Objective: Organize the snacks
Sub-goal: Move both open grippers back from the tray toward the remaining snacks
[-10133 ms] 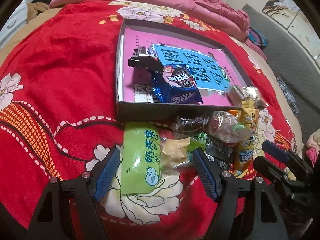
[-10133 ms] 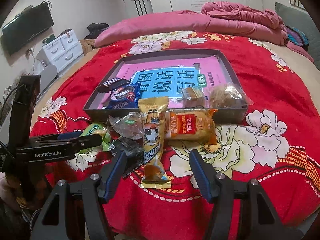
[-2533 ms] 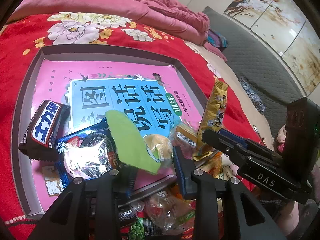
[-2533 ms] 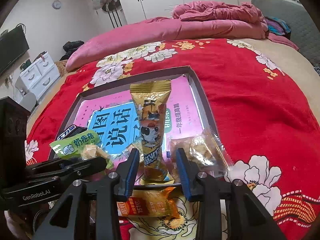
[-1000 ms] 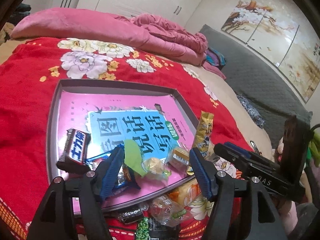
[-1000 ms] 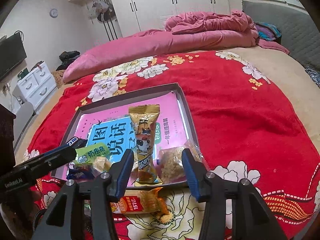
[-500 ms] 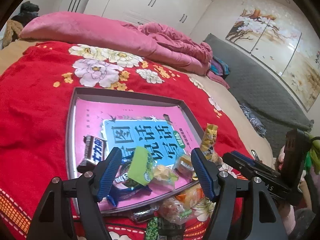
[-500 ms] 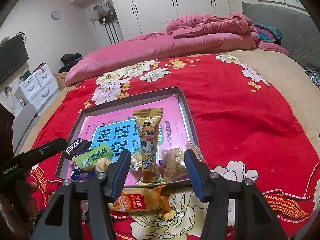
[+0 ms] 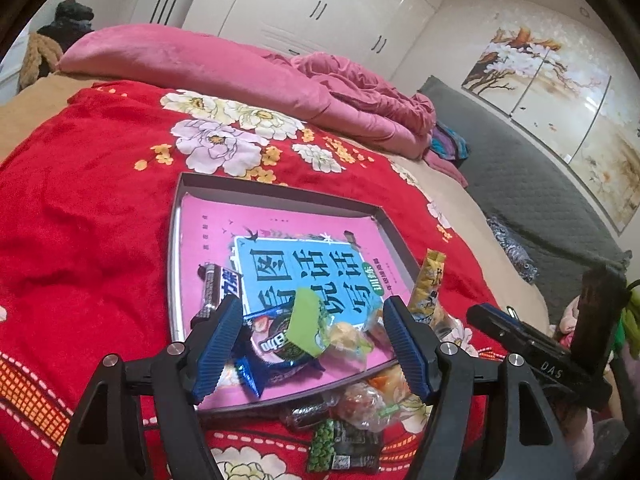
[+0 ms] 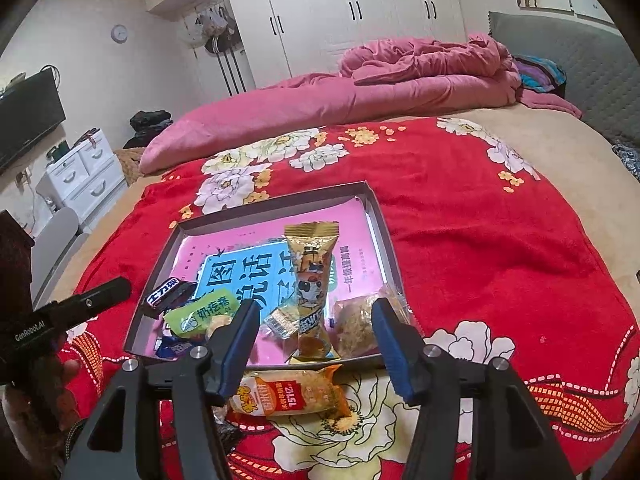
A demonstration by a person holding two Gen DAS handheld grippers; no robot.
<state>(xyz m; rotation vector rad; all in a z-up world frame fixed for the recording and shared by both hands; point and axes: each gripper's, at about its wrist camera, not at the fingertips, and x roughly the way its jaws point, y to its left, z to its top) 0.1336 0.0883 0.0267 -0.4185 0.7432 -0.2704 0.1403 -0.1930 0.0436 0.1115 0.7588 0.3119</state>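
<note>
A grey tray (image 9: pixel 280 194) (image 10: pixel 380 216) with a pink and blue book inside lies on the red bed cover. In it lie a green snack pack (image 9: pixel 306 322) (image 10: pixel 202 314), a blue cookie pack (image 9: pixel 276 344), a dark chocolate bar (image 9: pixel 220 286) (image 10: pixel 166 292), a tall yellow snack pack (image 10: pixel 312 280) (image 9: pixel 428 282) and a clear pastry pack (image 10: pixel 356 326). My left gripper (image 9: pixel 314 344) is open and empty above the tray's near edge. My right gripper (image 10: pixel 316 348) is open and empty above the tray's near edge.
In front of the tray lie an orange pack (image 10: pixel 292 396), a green pea pack (image 9: pixel 344 446), a clear candy pack (image 9: pixel 360 404) and a dark bar (image 9: pixel 306 414). A pink quilt (image 10: pixel 360 92) lies at the bed's far end.
Both grippers have let go of their packs, the green one and the tall yellow one, which now lie in the tray. Both grippers have drawn back and up.
</note>
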